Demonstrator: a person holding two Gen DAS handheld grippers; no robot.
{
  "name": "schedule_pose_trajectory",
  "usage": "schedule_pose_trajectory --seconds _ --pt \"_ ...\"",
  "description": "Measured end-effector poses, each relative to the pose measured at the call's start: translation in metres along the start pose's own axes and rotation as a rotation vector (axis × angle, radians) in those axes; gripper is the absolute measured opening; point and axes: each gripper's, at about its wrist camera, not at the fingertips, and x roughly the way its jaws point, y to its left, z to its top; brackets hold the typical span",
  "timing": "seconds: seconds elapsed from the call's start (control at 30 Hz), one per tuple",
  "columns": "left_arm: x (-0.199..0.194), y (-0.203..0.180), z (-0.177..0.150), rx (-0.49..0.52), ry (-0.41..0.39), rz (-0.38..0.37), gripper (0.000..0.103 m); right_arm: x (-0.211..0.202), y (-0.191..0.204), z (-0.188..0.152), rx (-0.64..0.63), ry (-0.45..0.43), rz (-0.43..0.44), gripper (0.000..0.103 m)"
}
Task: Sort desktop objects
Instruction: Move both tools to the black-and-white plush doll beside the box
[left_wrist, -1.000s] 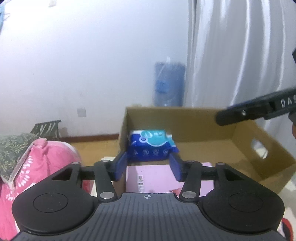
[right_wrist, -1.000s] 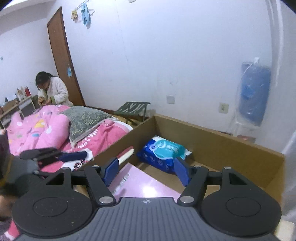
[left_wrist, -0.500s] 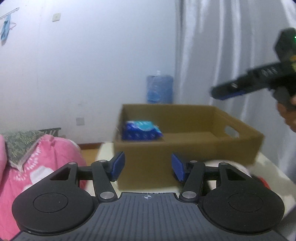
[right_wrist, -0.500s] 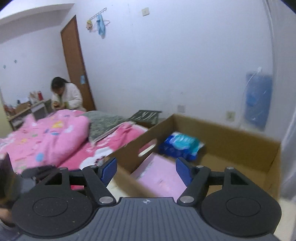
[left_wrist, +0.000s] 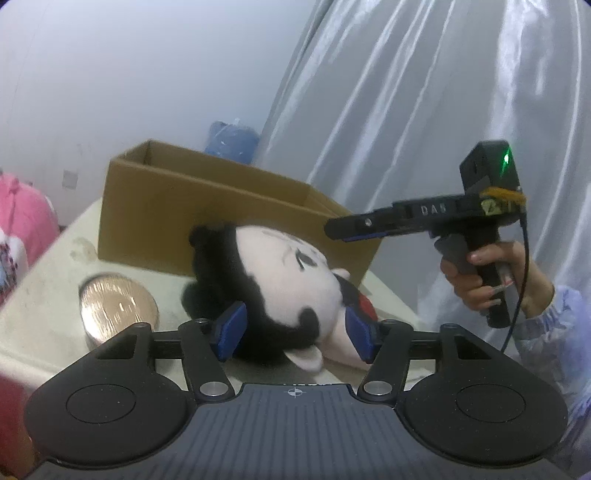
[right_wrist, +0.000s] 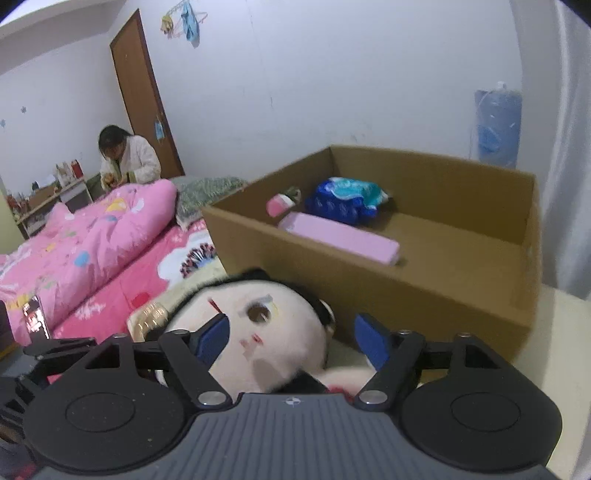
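1. Tin (left_wrist: 117, 308) of round shape with a shiny film top sits toward the left edge of the cream table (left_wrist: 40, 295), apart from everything else.
2. Left gripper (left_wrist: 291, 334) has its blue pads either side of the plush doll (left_wrist: 273, 280); the jaws are opening and the pads do not look pressed into the doll's dark hair.
3. The doll lies on its side mid-table, just in front of the cardboard box (left_wrist: 184, 221), face up toward the curtain.
4. Seen from the right wrist, the right gripper (right_wrist: 291, 338) straddles the doll's pale face (right_wrist: 258, 325), jaws opening, with a clear gap at the right pad.
5. Inside the box (right_wrist: 369, 273), along its left wall, lie a pink flat pack (right_wrist: 340, 243) and a blue tissue packet (right_wrist: 347, 199).
6. At far right, a hand (left_wrist: 491, 277) grips the right gripper's handle.
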Motion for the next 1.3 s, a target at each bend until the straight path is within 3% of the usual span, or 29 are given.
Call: schedule_pose_trajectory --seconds 0.13,0.2,0.37,0.6,0.73,1.1,1.3 --pt "0.012 0.008 -0.016 -0.08 0.011 0.006 0.061 0.006 -0.015 -0.015 0.018 0.032 -0.103 0.079" --pt "0.013 0.009 -0.021 -0.089 0.036 0.013 0.061 0.012 -0.021 -0.023 0.034 0.052 -0.111 0.079" --pt "0.026 0.012 -0.02 -0.092 0.052 0.029 0.062 0.016 -0.045 -0.035 0.16 0.035 -0.029 0.079" --pt "0.041 0.033 -0.021 -0.234 0.05 -0.029 0.062 0.022 -0.07 -0.046 0.274 0.035 0.057 0.079" --pt "0.041 0.034 -0.02 -0.225 0.046 -0.031 0.06 0.023 -0.076 -0.051 0.319 0.028 0.126 0.064" --pt "0.033 0.041 -0.021 -0.286 0.054 -0.029 0.047 0.016 -0.063 -0.066 0.382 0.033 0.21 0.063" --pt "0.02 0.048 -0.015 -0.286 0.026 0.006 0.037 0.014 -0.033 -0.064 0.321 0.084 0.233 0.065"
